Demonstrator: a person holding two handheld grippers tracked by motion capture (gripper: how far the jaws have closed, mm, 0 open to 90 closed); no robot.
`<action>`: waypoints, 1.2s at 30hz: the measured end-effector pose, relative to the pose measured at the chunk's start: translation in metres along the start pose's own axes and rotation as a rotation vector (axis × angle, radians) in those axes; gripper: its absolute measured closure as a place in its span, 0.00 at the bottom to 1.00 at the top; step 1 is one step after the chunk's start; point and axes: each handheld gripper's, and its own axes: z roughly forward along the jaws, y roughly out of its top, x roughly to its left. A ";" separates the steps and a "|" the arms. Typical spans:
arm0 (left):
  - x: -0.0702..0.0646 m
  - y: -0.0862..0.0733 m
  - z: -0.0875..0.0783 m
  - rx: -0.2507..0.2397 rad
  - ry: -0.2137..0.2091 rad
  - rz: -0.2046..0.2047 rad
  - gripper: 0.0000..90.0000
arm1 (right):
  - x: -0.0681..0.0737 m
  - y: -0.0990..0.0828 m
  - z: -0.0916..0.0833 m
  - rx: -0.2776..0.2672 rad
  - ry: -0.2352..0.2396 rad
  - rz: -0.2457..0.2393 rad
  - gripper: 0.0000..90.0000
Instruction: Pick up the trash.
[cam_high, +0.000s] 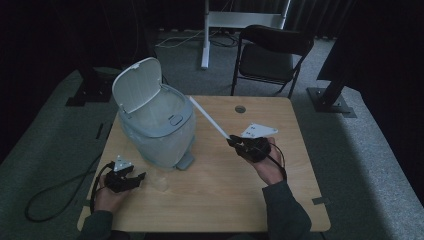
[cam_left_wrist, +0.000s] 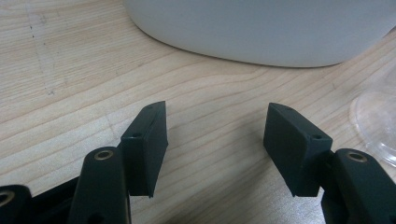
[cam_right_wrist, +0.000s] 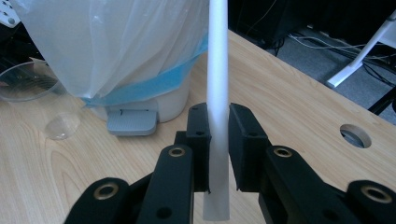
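From the high view: bin (cam_high: 157, 125) at centre left of frame, lid up, bag liner inside; right gripper (cam_high: 235, 142) at centre right holds a thin white rod (cam_high: 210, 120) that slants up-left, far end at the bin's rim. Left gripper (cam_high: 137, 178) rests low left on the table (cam_high: 225, 200), beside a clear cup (cam_high: 161, 183). Left gripper view: jaws wide apart, nothing between them, bin base across the top, cup edge at far right. Right gripper view: jaws clamped on the rod (cam_right_wrist: 217, 93) near its lower end, rod running up mid-frame past the liner (cam_right_wrist: 107, 42); pedal (cam_right_wrist: 131, 122) at left centre. Judgement: rod looks light, stiff, smooth, so likely to pivot or slip; an end grip gives reach, a firmer hold sits nearer mid-length.
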 end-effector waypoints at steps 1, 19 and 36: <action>0.000 0.000 0.000 0.000 0.000 0.000 0.45 | 0.000 0.001 0.000 0.000 -0.003 0.000 0.87; 0.000 0.000 0.000 0.003 0.000 0.001 0.45 | 0.000 0.004 -0.008 -0.048 -0.011 -0.004 0.88; 0.000 0.000 0.000 0.001 -0.001 0.001 0.44 | 0.019 0.030 0.021 -0.047 0.106 -0.067 0.87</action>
